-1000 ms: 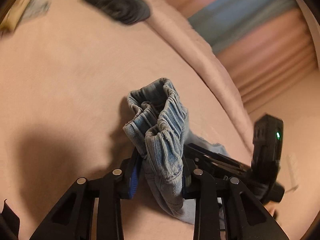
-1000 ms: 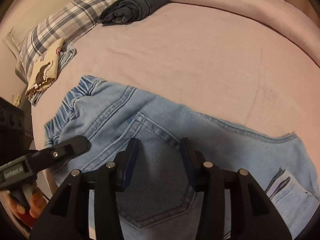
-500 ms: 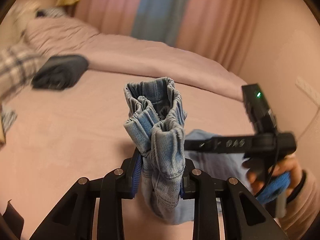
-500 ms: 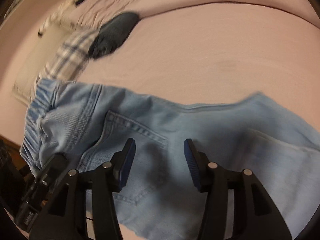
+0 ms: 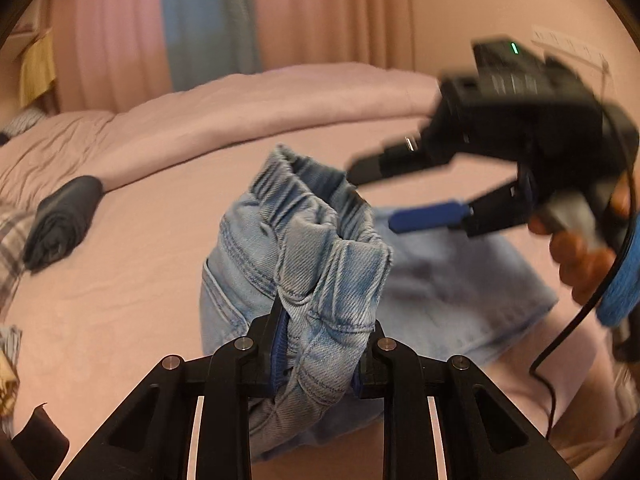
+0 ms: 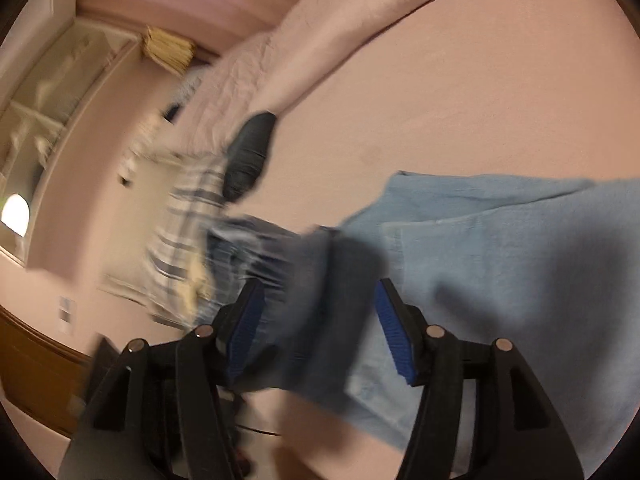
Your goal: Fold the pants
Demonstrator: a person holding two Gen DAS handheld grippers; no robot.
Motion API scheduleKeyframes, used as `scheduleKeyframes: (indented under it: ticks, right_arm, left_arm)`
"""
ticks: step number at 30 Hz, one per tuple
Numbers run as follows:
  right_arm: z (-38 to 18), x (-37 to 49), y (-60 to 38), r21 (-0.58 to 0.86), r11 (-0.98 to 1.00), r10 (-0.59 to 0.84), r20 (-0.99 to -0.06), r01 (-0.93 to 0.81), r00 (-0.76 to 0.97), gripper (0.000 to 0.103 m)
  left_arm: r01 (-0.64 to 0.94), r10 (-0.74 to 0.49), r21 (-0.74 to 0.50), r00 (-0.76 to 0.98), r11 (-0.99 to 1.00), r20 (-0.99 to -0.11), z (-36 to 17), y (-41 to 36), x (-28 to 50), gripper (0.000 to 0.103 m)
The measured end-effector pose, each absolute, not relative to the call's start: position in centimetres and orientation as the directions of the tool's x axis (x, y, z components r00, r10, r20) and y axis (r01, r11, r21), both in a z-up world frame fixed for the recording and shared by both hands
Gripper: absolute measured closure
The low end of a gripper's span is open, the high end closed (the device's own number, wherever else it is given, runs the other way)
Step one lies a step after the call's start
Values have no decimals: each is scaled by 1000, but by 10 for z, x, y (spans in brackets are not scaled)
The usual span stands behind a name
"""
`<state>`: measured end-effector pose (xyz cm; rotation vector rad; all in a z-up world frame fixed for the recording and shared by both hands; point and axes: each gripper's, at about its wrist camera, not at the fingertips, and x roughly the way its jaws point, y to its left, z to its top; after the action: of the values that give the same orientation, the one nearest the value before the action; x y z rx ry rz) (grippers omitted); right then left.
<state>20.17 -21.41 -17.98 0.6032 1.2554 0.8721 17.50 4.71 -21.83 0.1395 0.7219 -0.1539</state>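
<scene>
Lifted higher than a second ago, the waistband end of the pants (image 5: 304, 264) now stands bunched above the bed (image 5: 120, 264), and the right hand-held gripper (image 5: 376, 196) has swung in from the side toward it; the rest of the pants lies flat on the bed behind, light blue and spread out toward the right; the left hand-held gripper (image 5: 320, 344) is pressed together on the gathered elastic waistband, pinching several layers of denim between its blue pads; the right hand-held gripper stands spread, its jaws wide apart and holding nothing, with the raised fabric just ahead of them in the blurred right wrist view (image 6: 316, 320).

Denim like this looks soft and limp but fairly heavy; it sags from a single pinch, so a second hold on the waistband's far corner or along a side seam seems the sensible place, where stitching gives the pads something thick to bite.

Further off, a rolled dark garment (image 5: 60, 224) rests on the bed near a plaid pillow (image 5: 10, 252); pink and blue curtains (image 5: 208, 20) hang behind.
</scene>
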Motion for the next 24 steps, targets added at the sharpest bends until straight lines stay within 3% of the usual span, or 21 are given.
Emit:
scheduleKeyframes:
  ticks: [5,10,11,12,13,16,20,24]
  right_arm:
    - [-183,198,-213,827,524,848,-529,-206,34,38]
    - [-198,197,-209,811,555,822,-568,-183,-26,37]
    - [-202,196,-203,798,571,807,-588,-190,-44,38]
    - [-204,195,-202,784,587,795,-605,-201,-41,49]
    - [-205,195,-200,757,615,773,-634,-220,-21,66]
    - [-205,196,-199,755,611,778,-629,-238,1,79]
    - [-190,196,-198,742,604,782,-623,-291,34,81]
    - [-183,200,-204,761,571,809,-586,-309,51,83]
  left_arm:
    - [236,-69,143,708,961,-703,-233,29,181,80]
    - [274,-59,185,689,944,-722,-239,18,182,80]
    - [274,-50,193,685,942,-727,-240,19,184,80]
    - [275,-51,189,679,943,-732,-240,20,185,80]
    - [273,-63,171,677,947,-734,-240,22,185,80]
    - [275,-104,113,664,955,-741,-234,32,190,80]
    - [259,-180,-4,660,966,-730,-218,49,192,75]
    - [240,-347,-250,646,938,-680,-205,85,184,65]
